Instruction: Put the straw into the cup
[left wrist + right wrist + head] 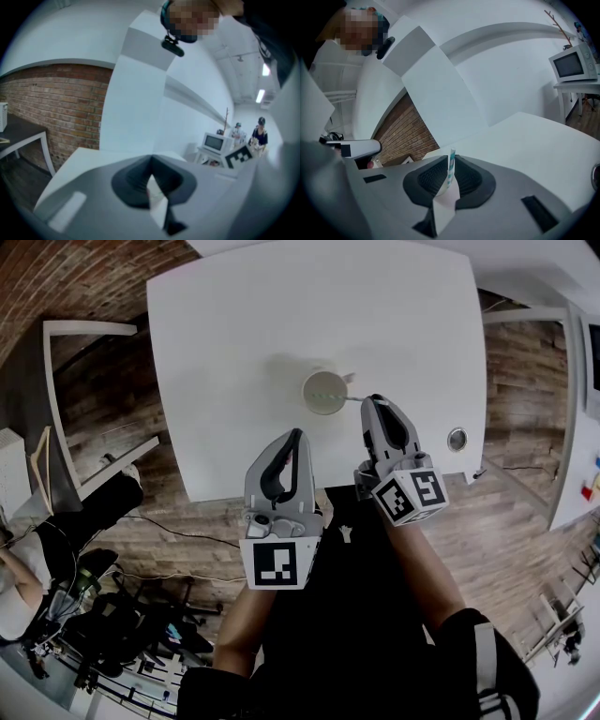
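Note:
A white cup (pixel 323 392) stands on the white table (pixel 234 352), near its front edge. My right gripper (pixel 368 401) is just to the right of the cup, shut on a straw with teal stripes (pixel 450 169). In the head view the straw (pixel 328 395) reaches leftward from the jaws and lies across the cup's mouth. My left gripper (pixel 296 435) hovers over the table's front edge, below and left of the cup, its jaws shut with nothing visible between them (pixel 151 164).
A round metal grommet (pixel 457 439) sits in the table's front right corner. A white frame table (pixel 56 381) stands to the left on the wood floor. A microwave (pixel 572 65) and people (pixel 259 133) are in the background.

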{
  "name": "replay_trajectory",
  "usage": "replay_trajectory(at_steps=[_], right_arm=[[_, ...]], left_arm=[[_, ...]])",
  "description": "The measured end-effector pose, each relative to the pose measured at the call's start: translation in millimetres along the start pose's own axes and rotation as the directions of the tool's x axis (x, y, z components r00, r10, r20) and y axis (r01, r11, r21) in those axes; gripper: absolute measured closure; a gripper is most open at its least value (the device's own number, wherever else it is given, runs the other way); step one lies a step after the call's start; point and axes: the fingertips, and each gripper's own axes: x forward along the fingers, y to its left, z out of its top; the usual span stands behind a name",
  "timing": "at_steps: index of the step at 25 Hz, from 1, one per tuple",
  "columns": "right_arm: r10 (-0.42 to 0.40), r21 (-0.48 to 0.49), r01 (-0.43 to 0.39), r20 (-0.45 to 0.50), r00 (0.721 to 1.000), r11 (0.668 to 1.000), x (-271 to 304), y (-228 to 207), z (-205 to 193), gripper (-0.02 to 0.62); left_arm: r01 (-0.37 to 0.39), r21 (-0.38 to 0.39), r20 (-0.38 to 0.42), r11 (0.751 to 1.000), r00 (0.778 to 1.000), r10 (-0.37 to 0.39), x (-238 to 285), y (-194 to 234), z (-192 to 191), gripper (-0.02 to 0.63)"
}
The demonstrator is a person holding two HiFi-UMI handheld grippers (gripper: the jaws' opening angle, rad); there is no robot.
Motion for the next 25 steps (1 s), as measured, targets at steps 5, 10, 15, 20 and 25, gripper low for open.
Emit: replay_trajectory(at_steps=[5,10,15,20,25], right_arm=[[0.006,0.000,-0.006,0.002,1.000,1.000,-2.4,-1.2,1.6,0.571],[0.001,0.002,-0.001,0.009,1.000,1.000,-6.3,-4.0,3.4,0.571],[-0.008,0.001,0.008,0.016,1.000,1.000,-11.5,-8.9,6.1,0.571],[-0.023,0.002,0.023,0.034,0.999,1.000,-18.9,-12.4,11.0,0.571],[-0.027,0.007,0.027,0.030,0.999,1.000,-33.6,-7.9,14.9,0.572]], left_arm=[[0.000,0.001,-0.002,1.000,1.000,0.000,-0.2,-4.4,-0.2,0.603],[0.002,0.003,-0.006,1.000,1.000,-0.002,-1.0,-9.2,-1.0,0.603],[0.009,0.015,-0.006,1.000,1.000,-0.009,-1.1,-14.3,0.9,0.603],[0.005,0.017,0.012,1.000,1.000,-0.006,-0.9,-15.9,5.9,0.603],[0.002,0.022,0.031,1.000,1.000,-0.003,-3.1,-16.7,16.6,0.603]])
